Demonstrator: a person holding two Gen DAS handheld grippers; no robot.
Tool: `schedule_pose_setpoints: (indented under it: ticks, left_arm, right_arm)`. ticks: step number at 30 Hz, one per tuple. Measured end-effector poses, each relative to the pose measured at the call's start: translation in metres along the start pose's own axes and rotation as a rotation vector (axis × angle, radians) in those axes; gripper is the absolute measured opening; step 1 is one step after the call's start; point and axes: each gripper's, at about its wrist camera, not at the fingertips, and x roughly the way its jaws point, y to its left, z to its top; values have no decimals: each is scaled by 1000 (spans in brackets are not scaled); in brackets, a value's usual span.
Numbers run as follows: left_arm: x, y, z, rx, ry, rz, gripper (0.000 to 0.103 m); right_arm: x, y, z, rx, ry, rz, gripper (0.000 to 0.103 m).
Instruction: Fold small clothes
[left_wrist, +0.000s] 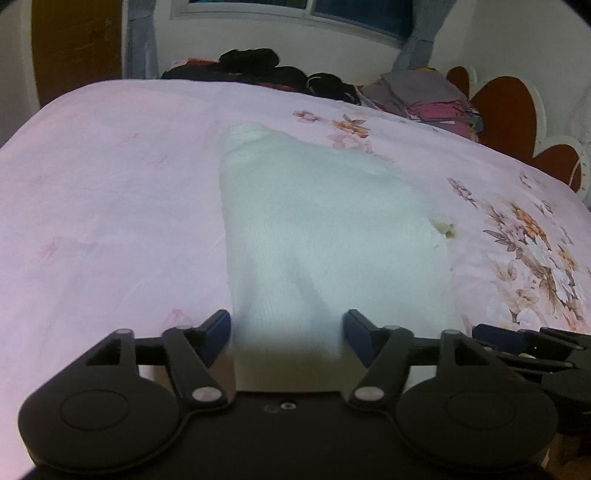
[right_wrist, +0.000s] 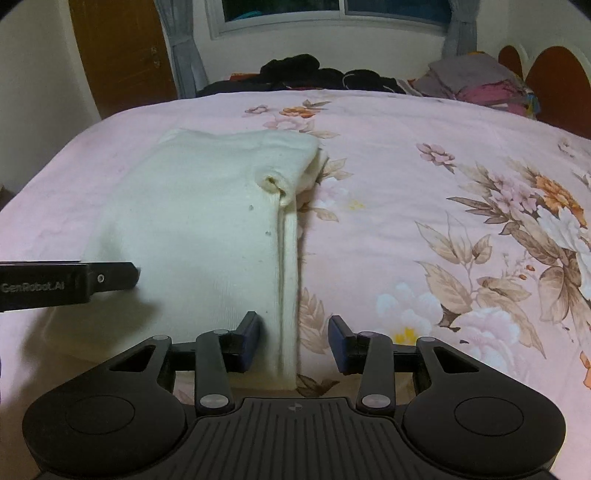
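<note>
Where it lies on the pink floral bed (right_wrist: 406, 122), the cream knit garment (right_wrist: 207, 229) is folded into a long strip. The left tool (left_wrist: 286, 336) gapes over its near end; the right tool (right_wrist: 293, 341) straddles its ribbed edge, pads apart.

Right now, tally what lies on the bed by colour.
Cream white garment: 1, spread on the pink floral bedspread
Black clothes heap at the far edge: 1
Grey and maroon folded stack at the far right corner: 1
Total: 3 groups; items inside the heap and stack are too blurred to count.
</note>
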Motion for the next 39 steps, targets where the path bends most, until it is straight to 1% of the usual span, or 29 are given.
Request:
schedule_pose_setpoints:
  ticks: [6, 9, 12, 14, 16, 17, 21, 23, 24, 26, 27, 30, 33, 35, 37, 39]
  left_arm:
    - [-7, -2, -4, -14, 4, 64, 95]
    - [-10, -6, -5, -12, 17, 80, 102]
    - [-13, -6, -9, -45, 44, 83, 103]
    - [-14, -7, -11, -71, 78, 80, 103]
    - [-18, -10, -14, -78, 94, 98, 103]
    - [-22, -12, -16, -75, 99, 115, 103]
    - [-47, -24, -24, -33, 49, 197, 103]
    - [-63, -29, -29, -26, 20, 199, 103]
    - [-73, -31, -31, -26, 5, 199, 103]
    - [-92, -37, -36, -21, -26, 200, 103]
    - [-102, -41, -38, -19, -37, 200, 103]
    - [-134, -53, -49, -16, -76, 187, 103]
    - [-164, -73, -62, 18, -124, 238, 103]
    - [-182, -85, -72, 27, -140, 264, 103]
    - [-198, -96, -80, 34, -166, 273, 103]
    - [-214, -105, -86, 37, -185, 286, 103]
  right_arm:
    - [-2, -3, 0, -3, 6, 18, 40]
    - [-1, -6, 0, -3, 6, 32, 41]
    - [-1, -11, 1, 16, 14, 53, 42]
    - [-3, -11, 2, 16, 21, 54, 43]
    - [-8, -11, 3, 11, 27, 47, 53]
    - [-12, -12, 4, 10, 26, 48, 54]
    - [-37, -17, 0, 32, -10, 73, 55]
    - [-52, -18, -3, 28, -29, 83, 56]
    - [-61, -19, -6, 21, -39, 85, 57]
    - [-78, -20, -11, 11, -58, 89, 70]
    - [-89, -21, -16, 8, -74, 94, 78]
    - [-120, -24, -28, -12, -101, 107, 80]
    - [-151, -29, -42, -14, -119, 124, 81]
    - [-174, -33, -51, -21, -137, 124, 87]
    - [-199, -37, -61, -29, -162, 118, 93]
    - [-224, -39, -68, -39, -190, 111, 94]
